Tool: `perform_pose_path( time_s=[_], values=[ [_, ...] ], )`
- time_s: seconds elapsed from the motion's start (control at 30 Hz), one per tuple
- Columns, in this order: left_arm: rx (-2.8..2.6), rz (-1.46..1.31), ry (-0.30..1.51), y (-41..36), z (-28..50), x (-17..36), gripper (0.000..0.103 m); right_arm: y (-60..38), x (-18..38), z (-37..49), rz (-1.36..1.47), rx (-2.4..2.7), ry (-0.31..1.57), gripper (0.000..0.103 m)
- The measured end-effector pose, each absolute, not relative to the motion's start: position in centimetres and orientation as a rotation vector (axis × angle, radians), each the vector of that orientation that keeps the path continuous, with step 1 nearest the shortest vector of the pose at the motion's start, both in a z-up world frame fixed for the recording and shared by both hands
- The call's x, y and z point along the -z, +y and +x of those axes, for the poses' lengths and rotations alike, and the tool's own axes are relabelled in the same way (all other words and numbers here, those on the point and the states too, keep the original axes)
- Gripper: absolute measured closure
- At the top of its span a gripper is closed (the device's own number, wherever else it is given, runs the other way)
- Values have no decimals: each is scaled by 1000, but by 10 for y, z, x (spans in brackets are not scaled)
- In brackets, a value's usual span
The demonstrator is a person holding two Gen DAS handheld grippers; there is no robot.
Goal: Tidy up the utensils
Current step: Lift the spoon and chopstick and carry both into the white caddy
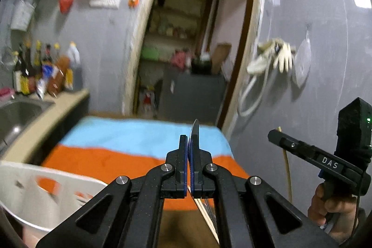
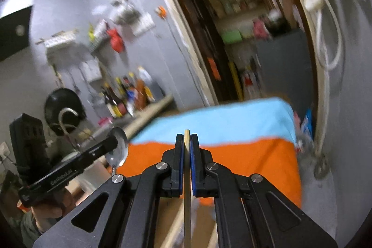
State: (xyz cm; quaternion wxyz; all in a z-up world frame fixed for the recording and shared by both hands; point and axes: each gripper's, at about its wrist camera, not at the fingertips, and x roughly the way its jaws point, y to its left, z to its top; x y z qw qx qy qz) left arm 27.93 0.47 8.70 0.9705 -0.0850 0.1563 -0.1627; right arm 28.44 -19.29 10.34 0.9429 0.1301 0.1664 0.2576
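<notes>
My left gripper point(image 1: 189, 138) is shut on a metal spoon point(image 1: 195, 129), seen edge-on and rising past the fingertips. The right wrist view shows the same spoon's bowl point(image 2: 117, 148) at the tip of the left gripper point(image 2: 114, 142), held up at the left. My right gripper point(image 2: 187, 136) is shut on a pale wooden chopstick point(image 2: 187, 178) that runs straight between its blue pads. In the left wrist view the right gripper point(image 1: 274, 135) is at the right edge, in a person's hand point(image 1: 330, 206). Both grippers hang above a table with an orange and light blue cloth point(image 1: 130, 155).
A white plastic basket point(image 1: 46, 196) stands at the lower left, and more wooden sticks point(image 1: 204, 213) lie below the left gripper. A steel sink point(image 1: 18, 113) and several bottles point(image 1: 44, 69) are on the counter at the left. An open doorway point(image 1: 186, 50) is behind the table.
</notes>
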Motion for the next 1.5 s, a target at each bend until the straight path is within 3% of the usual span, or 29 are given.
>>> perform_pose_path(
  time_s=[0.37,0.67,0.9,1.5],
  values=[
    [52,-166,102,133,243,-135,103,-70,-169,298,276,-724,92,100],
    [-172,-195,19,218,247,-106,103,-14,-163,313,355,-696,-63,100],
    [-211,-214,1,231,251,-75,103,2,-147,310,285,-638,-117,100],
    [-131,-150,46,206,239,-40,102,9,-109,302,123,-673,-5,100]
  ],
)
